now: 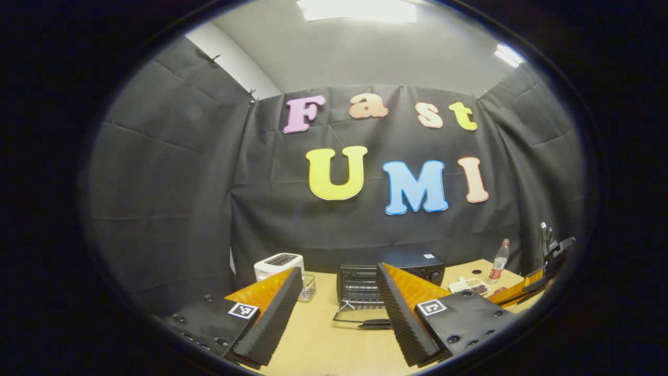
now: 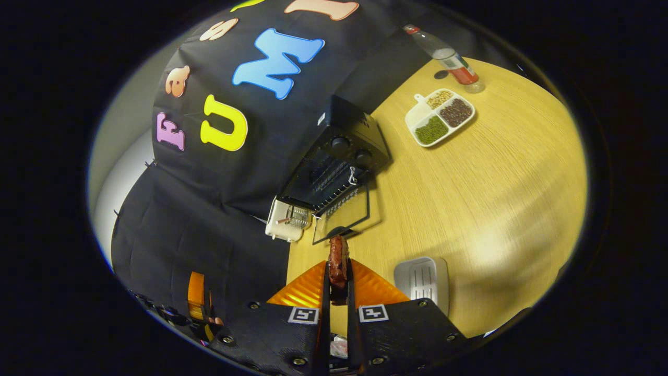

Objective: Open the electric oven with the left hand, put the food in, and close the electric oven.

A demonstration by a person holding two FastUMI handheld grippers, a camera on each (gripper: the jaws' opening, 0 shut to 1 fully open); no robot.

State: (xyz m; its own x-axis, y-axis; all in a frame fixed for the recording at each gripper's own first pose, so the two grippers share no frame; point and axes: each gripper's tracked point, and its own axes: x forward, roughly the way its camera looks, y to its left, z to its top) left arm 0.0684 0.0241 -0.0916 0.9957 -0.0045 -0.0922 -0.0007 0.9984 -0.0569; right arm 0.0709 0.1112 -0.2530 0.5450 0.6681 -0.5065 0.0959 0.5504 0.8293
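Currently, left gripper view: left gripper [image 1: 339,305] is hanging spread wide, gripping nothing; small black electric oven [image 1: 389,282] is sitting straight ahead between its fingers, glass door [image 1: 360,316] lying dropped open on the light wooden table [image 1: 318,344]. Right gripper view: right gripper [image 2: 338,279] is pinching a reddish-brown piece of food [image 2: 338,263] between both fingers, oven ahead of its tips, door down.

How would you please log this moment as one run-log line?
oven: door open | left gripper: open, empty | right gripper: shut on food, short of oven | next: insert food
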